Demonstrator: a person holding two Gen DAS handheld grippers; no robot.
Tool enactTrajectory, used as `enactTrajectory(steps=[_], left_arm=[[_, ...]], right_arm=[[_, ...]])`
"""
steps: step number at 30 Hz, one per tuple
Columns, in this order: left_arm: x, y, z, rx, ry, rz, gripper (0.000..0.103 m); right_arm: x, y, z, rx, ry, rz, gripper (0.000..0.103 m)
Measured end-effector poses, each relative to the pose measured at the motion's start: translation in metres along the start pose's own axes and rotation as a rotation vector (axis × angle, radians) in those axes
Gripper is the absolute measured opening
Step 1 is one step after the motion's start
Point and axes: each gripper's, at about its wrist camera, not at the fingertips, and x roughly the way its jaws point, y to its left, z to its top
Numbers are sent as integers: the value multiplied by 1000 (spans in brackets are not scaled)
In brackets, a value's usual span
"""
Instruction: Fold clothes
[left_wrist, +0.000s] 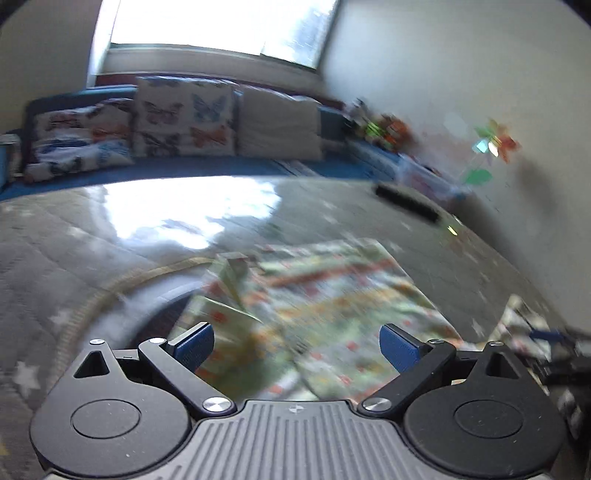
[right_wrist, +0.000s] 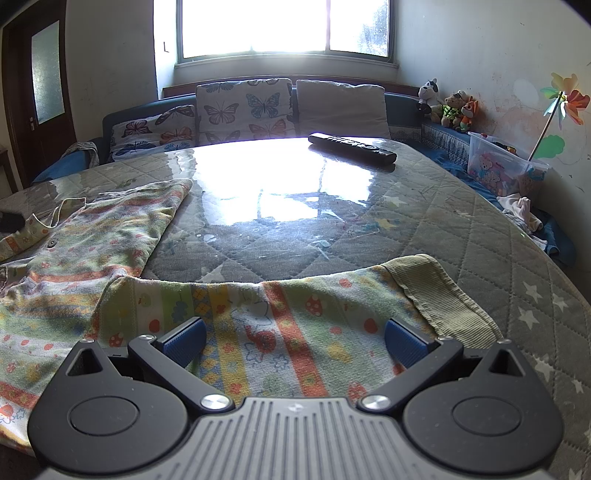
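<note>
A child's patterned garment with green, orange and yellow stripes lies spread on the glass-topped quilted table. Its sleeve with a ribbed green cuff stretches across in front of my right gripper, which is open just above the sleeve. In the blurred left wrist view the same garment lies ahead of my left gripper, which is open and empty above it. The right gripper shows dimly at the right edge of the left wrist view.
A black remote control lies at the table's far side. Behind it is a blue sofa with butterfly cushions. Soft toys, a plastic box and a pinwheel are at the right wall.
</note>
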Motion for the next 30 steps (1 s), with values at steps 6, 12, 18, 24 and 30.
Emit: enactTrajectory(steps=[6, 12, 18, 24, 30], left_arm=[[20, 20, 4, -29, 54, 115, 91], [25, 6, -3, 77, 50, 166, 38], [17, 24, 9, 64, -14, 309, 21], [28, 49, 17, 38, 7, 488, 28], [10, 49, 7, 38, -10, 490, 44]], right_arm=[[0, 0, 0, 0, 0, 0, 103], [0, 0, 0, 0, 0, 0, 103], [0, 0, 0, 0, 0, 0, 103], [0, 0, 0, 0, 0, 0, 103], [0, 0, 0, 0, 0, 0, 103]])
